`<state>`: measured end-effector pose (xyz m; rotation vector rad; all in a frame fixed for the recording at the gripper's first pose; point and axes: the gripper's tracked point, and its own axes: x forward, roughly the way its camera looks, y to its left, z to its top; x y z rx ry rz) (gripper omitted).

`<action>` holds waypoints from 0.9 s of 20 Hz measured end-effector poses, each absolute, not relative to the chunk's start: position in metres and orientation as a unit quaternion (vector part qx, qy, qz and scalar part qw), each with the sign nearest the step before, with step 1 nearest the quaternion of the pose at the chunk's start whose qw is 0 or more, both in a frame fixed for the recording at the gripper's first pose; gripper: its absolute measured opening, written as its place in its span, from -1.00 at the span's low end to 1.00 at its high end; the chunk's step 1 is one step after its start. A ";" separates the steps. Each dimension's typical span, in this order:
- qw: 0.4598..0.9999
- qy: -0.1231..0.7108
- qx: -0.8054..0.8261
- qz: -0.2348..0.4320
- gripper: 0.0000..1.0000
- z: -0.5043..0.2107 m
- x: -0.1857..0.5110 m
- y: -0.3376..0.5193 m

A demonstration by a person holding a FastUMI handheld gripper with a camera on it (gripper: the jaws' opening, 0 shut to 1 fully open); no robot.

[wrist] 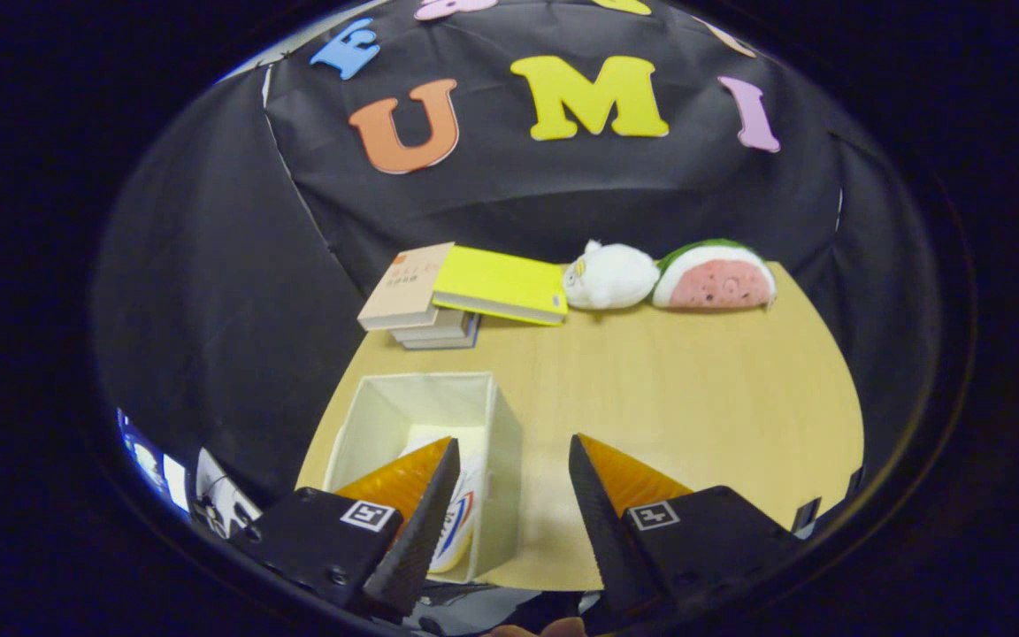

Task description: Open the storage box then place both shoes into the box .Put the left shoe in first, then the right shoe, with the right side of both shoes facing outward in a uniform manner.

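An open white storage box (425, 402) stands on the wooden table, below and ahead of my left finger. Inside it lies a white shoe (461, 513) with red and blue stripes on its side, partly hidden behind that finger. My gripper (514, 456) hovers above the table at the box's right edge, open, with nothing between its fingers. The left fingertip (439, 478) overlaps the box's inside; the right fingertip (589, 482) is over bare table.
A stack of books (439, 296) with a yellow one (501, 285) on top lies beyond the box at the table's far side. A white plush toy (611, 276) and a watermelon-slice plush (715, 279) sit to their right. The table (695, 398) is bare wood right of the box.
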<state>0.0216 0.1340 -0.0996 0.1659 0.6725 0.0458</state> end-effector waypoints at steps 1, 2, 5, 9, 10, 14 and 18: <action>0.949 0.306 0.076 0.011 0.63 -0.089 0.023 0.118; 0.957 0.281 0.071 0.000 0.63 -0.079 0.024 0.102; 0.975 0.212 0.058 -0.030 0.85 -0.051 0.028 0.058; 0.987 0.140 0.046 -0.063 0.90 -0.013 0.022 0.010; 0.988 0.128 0.047 -0.069 0.90 -0.007 0.021 0.003; 0.991 0.085 0.048 -0.093 0.90 0.015 0.016 -0.014; 0.992 0.070 0.051 -0.097 0.99 0.018 0.011 -0.019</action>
